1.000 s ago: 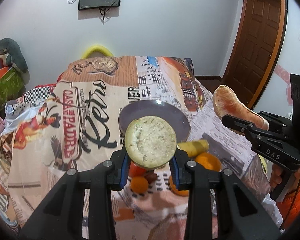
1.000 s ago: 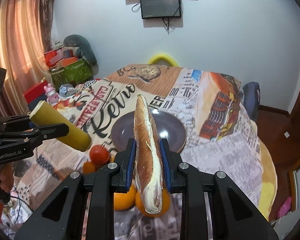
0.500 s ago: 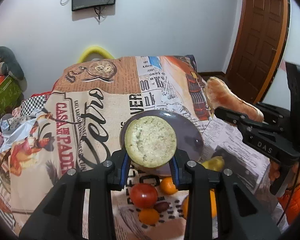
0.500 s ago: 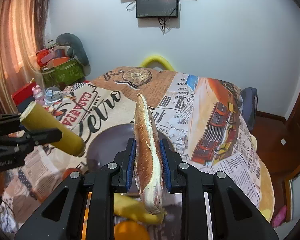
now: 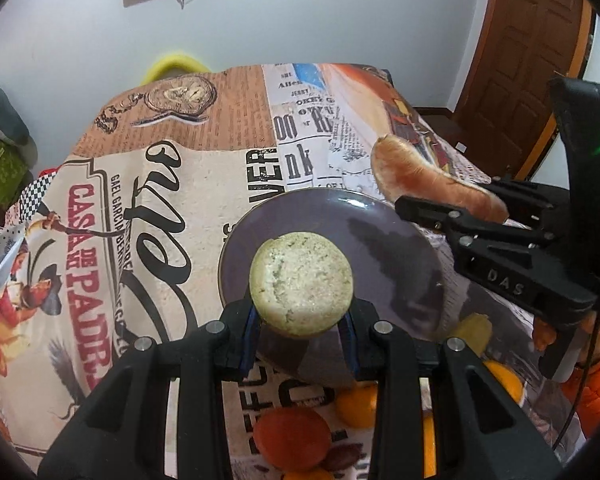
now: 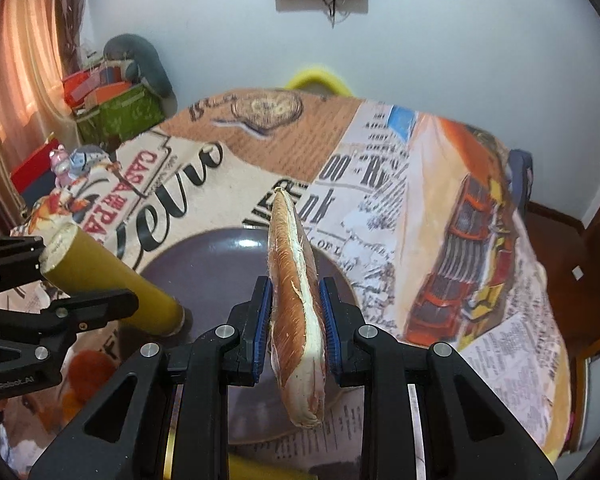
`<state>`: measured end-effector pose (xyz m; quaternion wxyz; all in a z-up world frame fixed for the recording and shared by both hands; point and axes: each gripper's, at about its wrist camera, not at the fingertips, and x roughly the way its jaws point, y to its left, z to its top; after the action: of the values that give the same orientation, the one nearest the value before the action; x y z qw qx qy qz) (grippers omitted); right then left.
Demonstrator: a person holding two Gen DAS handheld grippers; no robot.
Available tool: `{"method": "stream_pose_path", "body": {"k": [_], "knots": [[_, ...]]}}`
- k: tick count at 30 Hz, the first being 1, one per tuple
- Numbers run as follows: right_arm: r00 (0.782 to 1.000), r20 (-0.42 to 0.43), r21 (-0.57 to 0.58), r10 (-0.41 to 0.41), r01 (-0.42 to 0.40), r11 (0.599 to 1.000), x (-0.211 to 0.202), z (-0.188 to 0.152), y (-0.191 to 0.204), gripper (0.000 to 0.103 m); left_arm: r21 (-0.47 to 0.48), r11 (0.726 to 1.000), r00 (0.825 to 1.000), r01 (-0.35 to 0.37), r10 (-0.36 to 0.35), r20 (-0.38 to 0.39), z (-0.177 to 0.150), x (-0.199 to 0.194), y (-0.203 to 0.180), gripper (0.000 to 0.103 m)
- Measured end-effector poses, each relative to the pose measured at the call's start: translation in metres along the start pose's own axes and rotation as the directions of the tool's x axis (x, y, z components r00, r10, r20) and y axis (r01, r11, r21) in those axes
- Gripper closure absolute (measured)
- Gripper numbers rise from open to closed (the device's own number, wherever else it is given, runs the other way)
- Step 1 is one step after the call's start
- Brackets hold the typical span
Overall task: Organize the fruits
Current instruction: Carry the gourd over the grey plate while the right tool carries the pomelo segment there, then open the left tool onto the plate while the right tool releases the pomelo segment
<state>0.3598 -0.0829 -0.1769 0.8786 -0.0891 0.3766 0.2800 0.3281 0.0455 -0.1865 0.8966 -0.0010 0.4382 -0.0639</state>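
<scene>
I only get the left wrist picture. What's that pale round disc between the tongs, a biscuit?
Observer: No. The right wrist view shows it is the cut end of a long yellow-green cylinder, gripped by the left tongs, its other end low by the purple plate.
Operator: And the brown thing in the other tongs?
Observer: Seen from behind, the brown piece is thin and stands on edge, with a cream strip along it. The right tongs pinch its flat sides.

Left gripper (image 5: 302,322), jaws closed on a yellow cylinder (image 5: 301,289) held lengthwise; right gripper (image 6: 295,332), jaws clamped on a brown slice (image 6: 296,312) standing on edge.
</scene>
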Motion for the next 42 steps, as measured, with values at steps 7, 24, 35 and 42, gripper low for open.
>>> {"method": "stream_pose_path", "body": {"k": [7,24,35,42], "knots": [[0.997,-0.075,0.002,0.015,-0.015,1.0,0.029,0.003,-0.009,0.081,-0.04,0.999,1.0,0.025,-0.026,-0.01,0.016,0.021,0.009,0.069],[0.996,-0.085,-0.039,-0.014,0.01,0.999,0.035,0.002,-0.009,0.053,-0.067,0.998,0.999,0.006,-0.008,-0.033,0.03,0.044,0.016,0.069],[1.0,-0.01,-0.043,-0.027,0.027,0.999,-0.023,-0.01,0.001,0.053,-0.049,0.999,1.0,0.015,-0.015,-0.004,0.016,0.006,0.004,0.069],[0.999,0.008,-0.033,-0.041,0.041,0.999,-0.055,-0.027,0.009,0.053,-0.053,0.999,1.0,0.006,-0.005,0.028,-0.004,-0.037,0.0,0.066]]}}
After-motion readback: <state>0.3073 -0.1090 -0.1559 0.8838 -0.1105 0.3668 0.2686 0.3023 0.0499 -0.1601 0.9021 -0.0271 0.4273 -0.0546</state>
